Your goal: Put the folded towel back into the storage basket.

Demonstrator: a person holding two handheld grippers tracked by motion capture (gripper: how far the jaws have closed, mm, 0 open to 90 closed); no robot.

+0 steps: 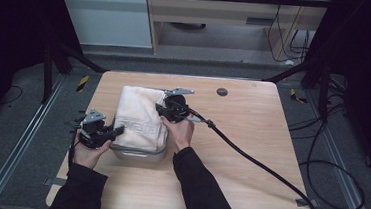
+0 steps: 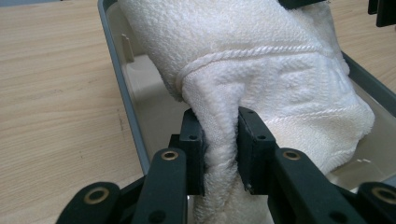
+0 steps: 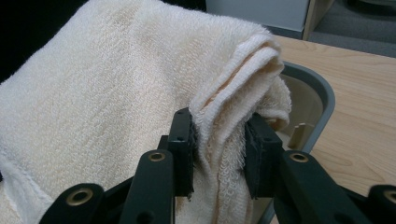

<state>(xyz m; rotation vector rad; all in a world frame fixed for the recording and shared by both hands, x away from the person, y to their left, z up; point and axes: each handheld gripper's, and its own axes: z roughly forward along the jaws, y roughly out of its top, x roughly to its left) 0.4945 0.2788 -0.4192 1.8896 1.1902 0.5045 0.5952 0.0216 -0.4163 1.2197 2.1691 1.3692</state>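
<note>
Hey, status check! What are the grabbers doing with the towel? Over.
Left gripper shut on towel. Right gripper shut on towel too. Towel half inside grey tub. Nothing blocking.

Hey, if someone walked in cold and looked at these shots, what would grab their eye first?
Most likely the cream towel, folded and bulging out of a grey tub at the left middle of the wooden table. Next, the two black tools pinching it from either side: the left tool is clamped on a bunched fold at the tub's near-left end, and the right tool grips layered edges at the right rim.
</note>
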